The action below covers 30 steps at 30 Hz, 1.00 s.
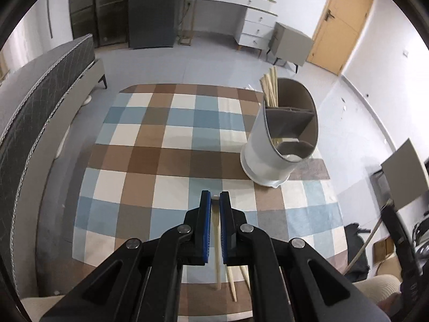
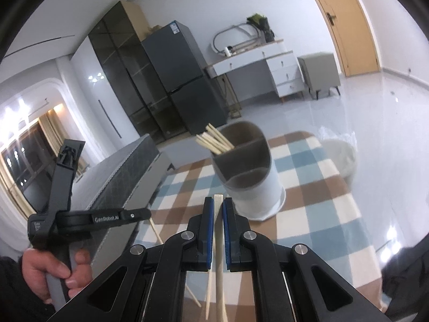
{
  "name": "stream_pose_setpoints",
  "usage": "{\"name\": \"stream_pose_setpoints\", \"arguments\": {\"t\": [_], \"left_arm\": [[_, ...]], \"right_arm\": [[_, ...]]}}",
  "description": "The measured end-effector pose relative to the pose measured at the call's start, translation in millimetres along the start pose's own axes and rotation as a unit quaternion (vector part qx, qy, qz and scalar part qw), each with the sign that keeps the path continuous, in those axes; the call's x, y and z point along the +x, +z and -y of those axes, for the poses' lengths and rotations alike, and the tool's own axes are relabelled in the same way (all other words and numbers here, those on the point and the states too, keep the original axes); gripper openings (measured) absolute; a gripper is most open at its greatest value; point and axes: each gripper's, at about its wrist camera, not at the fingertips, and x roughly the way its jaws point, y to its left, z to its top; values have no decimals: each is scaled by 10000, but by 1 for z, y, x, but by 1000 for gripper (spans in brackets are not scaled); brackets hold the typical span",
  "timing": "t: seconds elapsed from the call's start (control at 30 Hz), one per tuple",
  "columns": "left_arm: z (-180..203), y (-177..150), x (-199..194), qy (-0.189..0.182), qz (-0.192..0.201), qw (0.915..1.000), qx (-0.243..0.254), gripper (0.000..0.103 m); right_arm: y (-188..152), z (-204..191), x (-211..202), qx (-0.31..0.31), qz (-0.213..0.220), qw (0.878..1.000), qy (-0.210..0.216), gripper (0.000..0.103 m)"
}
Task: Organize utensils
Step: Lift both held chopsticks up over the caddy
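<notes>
A white utensil holder (image 1: 268,161) with grey dividers stands on the checked tablecloth (image 1: 161,134). Several wooden chopsticks (image 1: 270,88) stick up from its far compartment. My left gripper (image 1: 215,201) is shut on a single chopstick (image 1: 217,241), held above the table, short and left of the holder. Two loose chopsticks (image 1: 232,287) lie on the cloth below it. In the right wrist view my right gripper (image 2: 218,204) is shut on another chopstick (image 2: 219,241), just short of the holder (image 2: 254,196) and its chopsticks (image 2: 214,141). A hand (image 2: 53,268) holds the left gripper's handle.
A grey padded bed (image 1: 40,107) runs along the table's left side. Beyond the table stand a dark fridge (image 1: 152,18), a white desk with drawers (image 1: 254,24), a grey stool (image 1: 292,44) and a wooden door (image 1: 343,21). A white bag (image 2: 343,155) lies on the floor.
</notes>
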Motion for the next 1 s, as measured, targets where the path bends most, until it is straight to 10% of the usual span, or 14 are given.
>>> {"name": "stream_pose_setpoints", "arguments": {"t": [0.6,1.0], "left_arm": [[23,56,-39,-960,-80,9952,170,2],[22,150,-80,-1740,1022,9792,-202,1]], "right_arm": [[80,-10,4,-683,630,9957,21,6],[172,-49,37,-1741,1539,9720,355,6]]}}
